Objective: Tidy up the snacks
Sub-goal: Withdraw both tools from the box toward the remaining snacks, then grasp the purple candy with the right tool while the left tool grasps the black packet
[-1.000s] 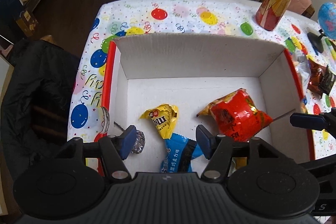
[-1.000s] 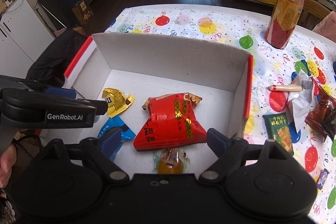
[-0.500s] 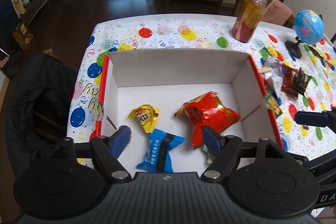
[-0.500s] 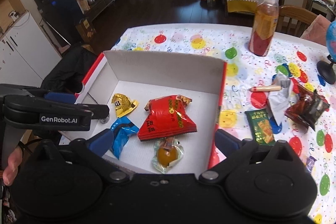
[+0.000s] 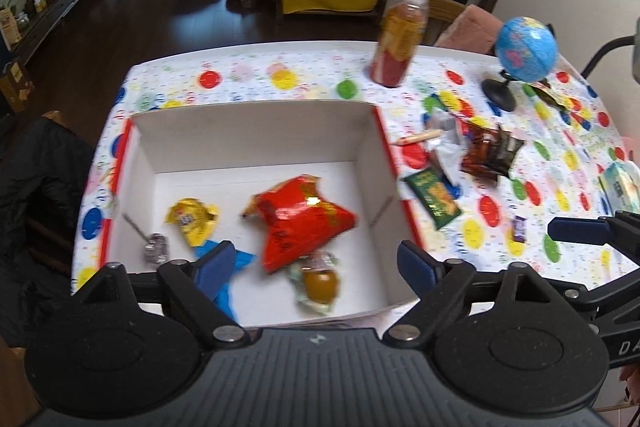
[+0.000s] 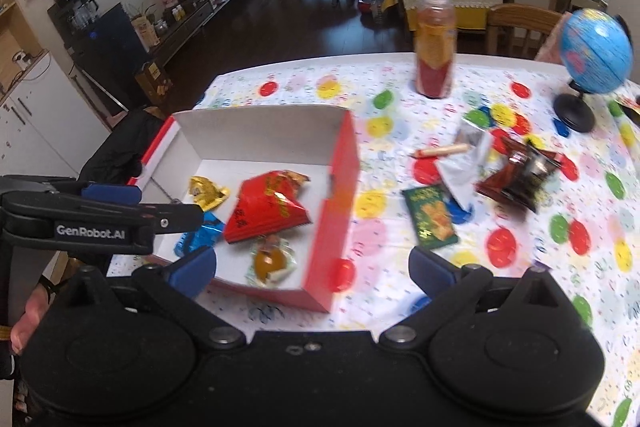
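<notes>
both grippers hang above the table w/ nothing in them, prob so the next pick can be lined up. left gripper [image 5: 316, 265] is over the near part of the box [image 5: 248, 131], its jaws opening and already wide, no snack pinched btwn them, the packets just lie below. right gripper [image 6: 312, 269] has its jaws spread as wide as they go, empty too, sitting over the box's near right corner and the cloth beside it, which looks like a lean toward the loose snacks on that side. box is open-topped w/ red outer walls, so stuff can simply be dropped in from above. inside i count 5: red bag [image 5: 300, 217] in the middle, yellow packet [image 5: 192, 221] to its left, blue packet [image 6: 200, 233] nearer the front and partly hidden by a finger, a clear-wrapped amber sweet [image 5: 318, 281] at the front, and a small lollipop [image 5: 156, 247] by the left wall. still out on the balloon tablecloth [image 6: 400, 291], right of the box: green packet [image 6: 430, 219], dark brown packet [image 6: 516, 175], a silvery wrapper [image 6: 464, 163], a thin sausage-like stick [image 6: 440, 149], and a tiny purple sweet [image 5: 519, 229]; that's 5, maybe more near the far right edge, can't tell. 1 juice bottle [image 6: 435, 55] and 1 globe [image 6: 594, 53] stand at the back, well apart from the box. so roughly half sorted, i'd judge.
</notes>
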The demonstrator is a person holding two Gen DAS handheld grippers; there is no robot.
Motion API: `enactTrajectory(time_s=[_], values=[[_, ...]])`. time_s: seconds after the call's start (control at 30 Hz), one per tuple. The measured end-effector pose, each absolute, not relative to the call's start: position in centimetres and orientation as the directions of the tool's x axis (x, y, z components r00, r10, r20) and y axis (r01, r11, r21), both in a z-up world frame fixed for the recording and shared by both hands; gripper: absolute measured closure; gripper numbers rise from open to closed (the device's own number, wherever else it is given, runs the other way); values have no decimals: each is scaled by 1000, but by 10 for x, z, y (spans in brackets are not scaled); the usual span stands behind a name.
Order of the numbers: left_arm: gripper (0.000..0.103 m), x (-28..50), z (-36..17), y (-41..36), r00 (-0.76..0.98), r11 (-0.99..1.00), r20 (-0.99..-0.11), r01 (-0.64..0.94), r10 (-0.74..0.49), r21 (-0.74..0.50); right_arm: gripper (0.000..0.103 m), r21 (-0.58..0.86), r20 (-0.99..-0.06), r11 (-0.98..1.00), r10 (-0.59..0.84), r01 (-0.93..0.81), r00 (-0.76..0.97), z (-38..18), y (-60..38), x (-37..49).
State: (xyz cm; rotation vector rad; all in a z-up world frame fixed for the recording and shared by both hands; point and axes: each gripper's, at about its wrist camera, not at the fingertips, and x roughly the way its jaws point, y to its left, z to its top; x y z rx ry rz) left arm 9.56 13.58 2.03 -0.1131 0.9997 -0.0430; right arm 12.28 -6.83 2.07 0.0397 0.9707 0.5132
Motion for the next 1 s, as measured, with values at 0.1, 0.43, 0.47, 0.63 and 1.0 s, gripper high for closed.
enactTrajectory(time_s=[0.1,0.43,0.47,0.63,1.0], values=[[3,95,21,115,549,993,-829,2,-103,-122,0,259,-776,888,426,-380,465,19,-94,120],[3,116,15,42,550,992,-827,29,-118,-122,0,237,-796,928,355,-286,491,2,-186,130],[3,120,14,34,550,992,-827,33,-118,-120,0,234,-798,930,350,-282,491,-1,-195,130],[3,141,10,-7,545,994,-832,64,-105,-84,1,219,-813,938,327,-267,482,-15,-229,139],[3,188,-2,-94,561,991,-824,132,-77,-3,10,219,-844,955,289,-202,452,-52,-283,172]])
